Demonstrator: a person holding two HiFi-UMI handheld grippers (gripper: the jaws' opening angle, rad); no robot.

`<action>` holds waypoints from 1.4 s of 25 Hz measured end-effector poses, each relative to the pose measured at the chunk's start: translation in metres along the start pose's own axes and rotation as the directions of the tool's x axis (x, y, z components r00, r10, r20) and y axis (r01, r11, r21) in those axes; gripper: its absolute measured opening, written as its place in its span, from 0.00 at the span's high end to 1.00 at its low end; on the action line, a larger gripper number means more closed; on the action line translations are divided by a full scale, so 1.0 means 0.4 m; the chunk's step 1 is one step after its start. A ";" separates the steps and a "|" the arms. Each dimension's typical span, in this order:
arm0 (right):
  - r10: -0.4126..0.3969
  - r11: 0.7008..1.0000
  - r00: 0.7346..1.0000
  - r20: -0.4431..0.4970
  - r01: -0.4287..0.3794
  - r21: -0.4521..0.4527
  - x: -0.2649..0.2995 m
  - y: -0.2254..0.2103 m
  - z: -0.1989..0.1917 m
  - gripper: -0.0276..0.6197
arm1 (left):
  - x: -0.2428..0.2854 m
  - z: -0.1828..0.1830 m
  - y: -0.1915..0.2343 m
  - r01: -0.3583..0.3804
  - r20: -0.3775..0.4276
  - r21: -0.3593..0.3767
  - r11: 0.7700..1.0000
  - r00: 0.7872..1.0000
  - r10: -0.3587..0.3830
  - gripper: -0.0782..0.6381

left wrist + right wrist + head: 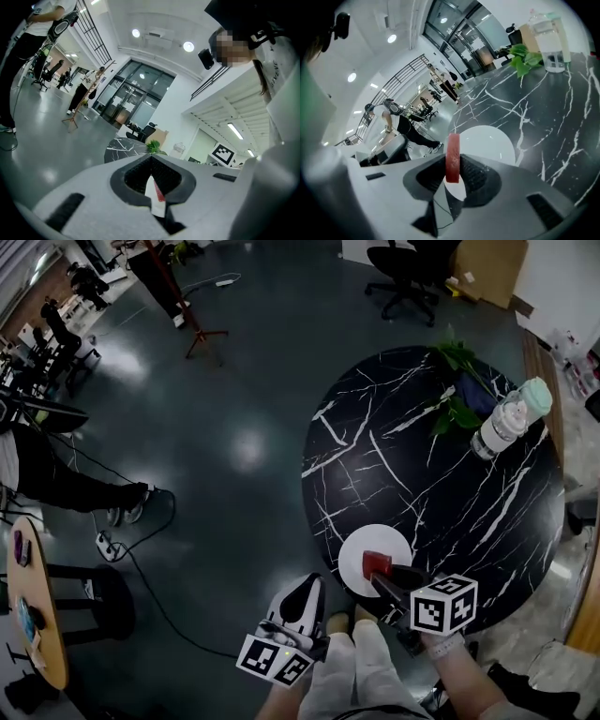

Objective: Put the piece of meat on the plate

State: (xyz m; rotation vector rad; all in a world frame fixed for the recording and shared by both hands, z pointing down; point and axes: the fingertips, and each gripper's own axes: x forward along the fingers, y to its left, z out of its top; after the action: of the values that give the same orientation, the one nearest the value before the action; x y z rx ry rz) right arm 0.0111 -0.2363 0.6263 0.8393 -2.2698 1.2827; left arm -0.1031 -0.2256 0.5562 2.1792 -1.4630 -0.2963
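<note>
The right tongs [382,577] are closed part-way on the piece of meat [377,563], a flat red slab clamped on edge between the two dark pads, with its upper end standing out past the tips. In the right gripper view the piece of meat [453,154] stands upright in the grip of the right tongs [452,169], and the white plate [490,140] lies just beyond and below it. From the head view the meat hangs over the middle of the plate [359,545]; whether it touches the plate's surface I cannot tell. The plate sits at the near edge of a round black counter [422,474] veined with white, and nothing else lies on it. At the far right of the counter stand a clear plastic bottle [506,420] with a pale cap and, just left of it, a leafy green plant [457,381]; the two are well apart from the plate. The left tongs [309,585] hang to the left of the plate, off the counter's rim and above the dark glossy floor [234,427]. In the left gripper view the tips of the left tongs [151,159] meet with nothing gripped between the pads. A narrow white and red sliver shows through the slit nearer the camera, too small to identify.
</note>
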 end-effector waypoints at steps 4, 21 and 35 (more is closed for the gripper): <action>0.039 0.999 0.998 -0.044 -0.038 0.034 0.027 -0.012 0.008 0.82 | -0.012 -0.011 0.008 -0.014 -0.004 -0.022 1.000 1.000 0.014 0.88; -0.078 0.940 0.994 0.079 0.099 -0.326 -0.029 0.003 0.070 0.61 | -0.033 0.014 -0.017 0.006 0.015 -0.022 1.000 1.000 -0.005 0.88; 0.126 0.935 0.968 0.216 -0.043 -0.353 -0.255 0.270 0.043 0.88 | -0.074 0.094 -0.217 0.168 -0.005 0.033 0.985 0.986 -0.168 0.88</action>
State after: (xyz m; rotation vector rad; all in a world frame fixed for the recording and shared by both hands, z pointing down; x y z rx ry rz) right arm 0.0131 -0.1772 0.4891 0.8042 -2.6410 0.8084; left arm -0.0615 -0.1827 0.4769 2.3337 -1.2930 -0.3297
